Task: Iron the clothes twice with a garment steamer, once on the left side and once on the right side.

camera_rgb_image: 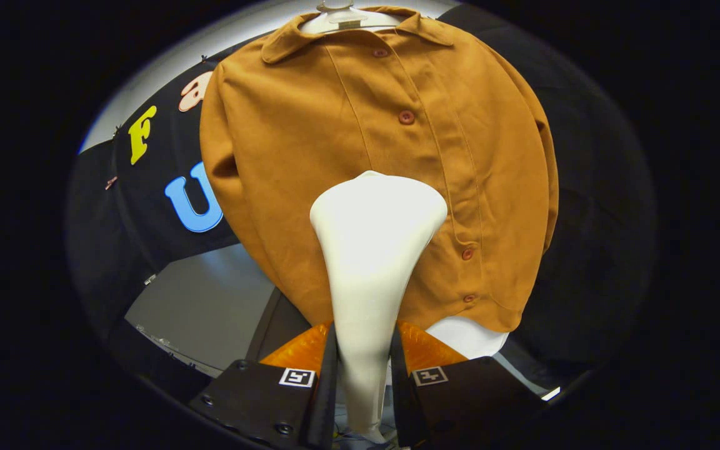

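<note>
While the gripper (363, 359) has its fingers clamped on the steamer (372, 250) handle, the steamer's head sits low against the middle of the hanging shirt (310, 144). How many passes are done cannot be told.

hanger (337, 14) | carries 1 buttoned shirt (310, 144) | hanging before booth wall

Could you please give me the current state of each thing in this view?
garment steamer: gripped by its handle, head up against the shirt front.
shirt: hanging on a hanger, buttoned.
hanger: carrying the shirt.
gripper: both fingers pressing the steamer's handle.
</note>
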A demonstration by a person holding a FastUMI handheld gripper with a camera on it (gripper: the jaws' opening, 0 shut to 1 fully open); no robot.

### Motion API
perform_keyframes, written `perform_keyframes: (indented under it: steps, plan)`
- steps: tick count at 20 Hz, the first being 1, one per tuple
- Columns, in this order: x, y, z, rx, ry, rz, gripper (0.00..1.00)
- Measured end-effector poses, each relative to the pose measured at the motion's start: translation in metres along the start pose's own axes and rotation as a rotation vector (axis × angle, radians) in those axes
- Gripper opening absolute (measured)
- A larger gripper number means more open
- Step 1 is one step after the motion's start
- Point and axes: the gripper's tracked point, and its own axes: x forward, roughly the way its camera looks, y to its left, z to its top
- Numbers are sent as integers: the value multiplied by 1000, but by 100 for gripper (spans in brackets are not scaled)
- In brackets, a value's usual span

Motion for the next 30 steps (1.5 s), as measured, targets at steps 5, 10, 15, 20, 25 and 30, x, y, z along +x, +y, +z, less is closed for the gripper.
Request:
perform_keyframes:
  steps: [5,10,15,20,25,30]
  plan:
    - [-36,-17,61,-6,-158,-38,42]
    - [-63,-49,123,0,-305,-84,41]
    - [-68,-83,161,14,-380,-120,41]
    - [-47,-99,168,18,-376,-118,41]
    - [-11,-115,143,5,-290,-117,41]
    - [22,-134,105,29,-194,-150,42]
